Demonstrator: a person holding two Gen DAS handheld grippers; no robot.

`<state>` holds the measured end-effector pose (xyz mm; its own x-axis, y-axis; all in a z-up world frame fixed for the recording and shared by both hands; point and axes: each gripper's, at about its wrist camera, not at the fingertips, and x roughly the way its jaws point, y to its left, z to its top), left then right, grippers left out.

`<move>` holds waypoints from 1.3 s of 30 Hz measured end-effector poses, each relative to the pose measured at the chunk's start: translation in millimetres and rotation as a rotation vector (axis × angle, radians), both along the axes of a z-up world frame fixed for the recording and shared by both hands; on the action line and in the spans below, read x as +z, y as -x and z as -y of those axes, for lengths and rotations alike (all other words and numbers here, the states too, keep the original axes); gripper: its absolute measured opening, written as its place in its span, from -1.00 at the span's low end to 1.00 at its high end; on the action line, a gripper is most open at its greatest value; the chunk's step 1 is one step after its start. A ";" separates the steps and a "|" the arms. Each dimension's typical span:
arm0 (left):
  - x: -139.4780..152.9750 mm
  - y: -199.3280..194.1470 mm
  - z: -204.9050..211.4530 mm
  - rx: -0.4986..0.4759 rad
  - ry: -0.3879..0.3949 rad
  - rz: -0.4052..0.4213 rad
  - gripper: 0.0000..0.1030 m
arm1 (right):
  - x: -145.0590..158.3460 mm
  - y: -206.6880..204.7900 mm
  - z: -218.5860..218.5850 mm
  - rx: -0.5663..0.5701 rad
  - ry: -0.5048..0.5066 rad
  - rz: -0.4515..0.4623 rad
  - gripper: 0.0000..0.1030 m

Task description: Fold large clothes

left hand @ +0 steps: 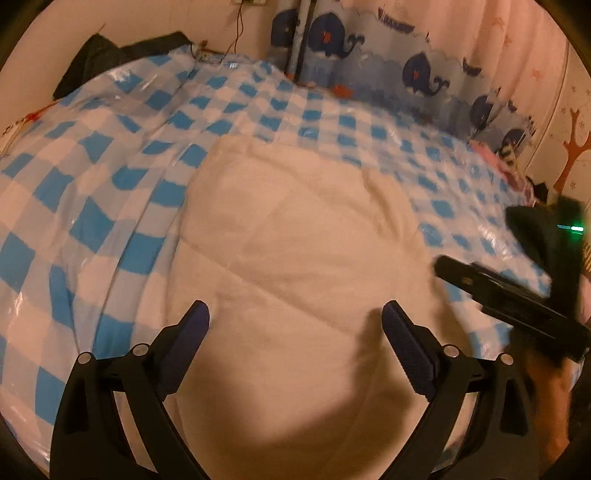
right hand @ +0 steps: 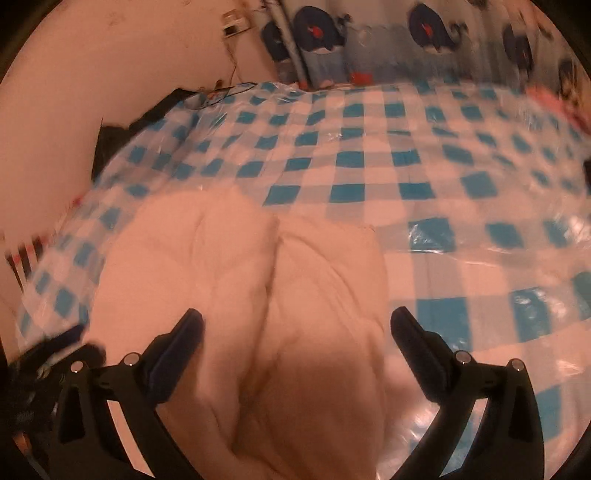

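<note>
1. Cream garment [left hand: 295, 236] lies folded in a rumpled bundle on the blue-checked sheet [left hand: 92, 177], under clear plastic, on the bed.
2. Left hand-held gripper [left hand: 295, 314] hovers above it, fingers spread apart, empty.
3. Right hand-held gripper [right hand: 295, 321] likewise gapes wide over the garment's right edge.

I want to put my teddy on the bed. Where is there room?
Free: the blue-and-white checked plastic sheet between the cream fluffy garment and whale-print curtain. Crowded: near the black clothing by the wall.
</note>
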<state>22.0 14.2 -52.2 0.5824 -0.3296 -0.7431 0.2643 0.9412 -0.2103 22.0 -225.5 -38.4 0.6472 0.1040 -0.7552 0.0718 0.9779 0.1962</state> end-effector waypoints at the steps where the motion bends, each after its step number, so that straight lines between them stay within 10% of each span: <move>1: -4.6 -1.5 1.7 -0.004 -0.015 -0.004 0.76 | -14.8 -2.5 -5.8 0.022 0.039 -0.054 0.89; 5: 1.4 9.0 16.5 -0.037 -0.087 0.016 0.76 | -62.6 -11.2 23.1 -0.006 -0.193 -0.164 0.90; 12: 30.8 39.5 -7.3 0.055 -0.131 0.045 0.77 | 8.0 46.5 15.7 -0.008 -0.154 0.004 0.90; 18: 35.3 60.0 -14.9 0.072 -0.158 0.030 0.77 | -47.1 46.4 2.7 0.051 -0.129 -0.176 0.90; 27: 65.6 95.7 -8.1 0.030 -0.207 0.119 0.77 | 14.1 74.5 1.4 0.086 -0.113 -0.056 0.90; 39: -9.4 -30.4 -86.3 0.092 0.267 -0.254 0.76 | -31.0 10.1 63.2 0.016 -0.451 -0.254 0.90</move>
<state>52.4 100.5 -61.6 0.4270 -0.4857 -0.7627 0.0889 0.8619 -0.4991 11.9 -288.7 -69.5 0.4450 0.4640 -0.7659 0.1572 0.8015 0.5769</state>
